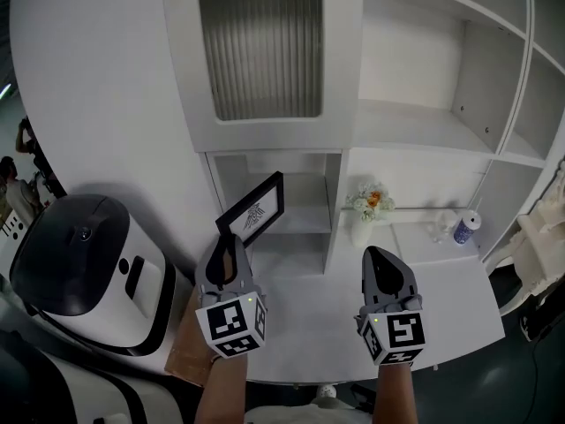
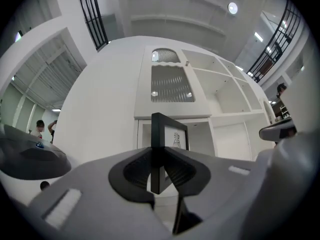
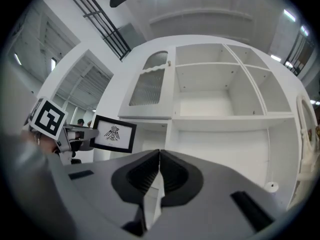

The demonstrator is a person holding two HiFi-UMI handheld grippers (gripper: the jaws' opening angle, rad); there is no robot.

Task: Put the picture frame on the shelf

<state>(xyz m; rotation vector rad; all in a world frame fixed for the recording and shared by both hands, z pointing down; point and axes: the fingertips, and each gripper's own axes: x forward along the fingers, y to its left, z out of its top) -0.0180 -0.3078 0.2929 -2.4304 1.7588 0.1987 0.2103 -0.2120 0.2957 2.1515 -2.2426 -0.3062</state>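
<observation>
A black picture frame with a bird drawing on white is held up in front of the white shelf unit. My left gripper is shut on the frame's near edge; in the left gripper view the frame stands edge-on between the jaws. The right gripper view shows the frame at the left, face on, with the left gripper behind it. My right gripper hovers over the table to the right, shut with nothing between its jaws.
The shelf unit has a ribbed door at upper left and open compartments to the right. A small vase of flowers and a blue-and-white bottle stand on the low ledge. A white and black machine sits at the left.
</observation>
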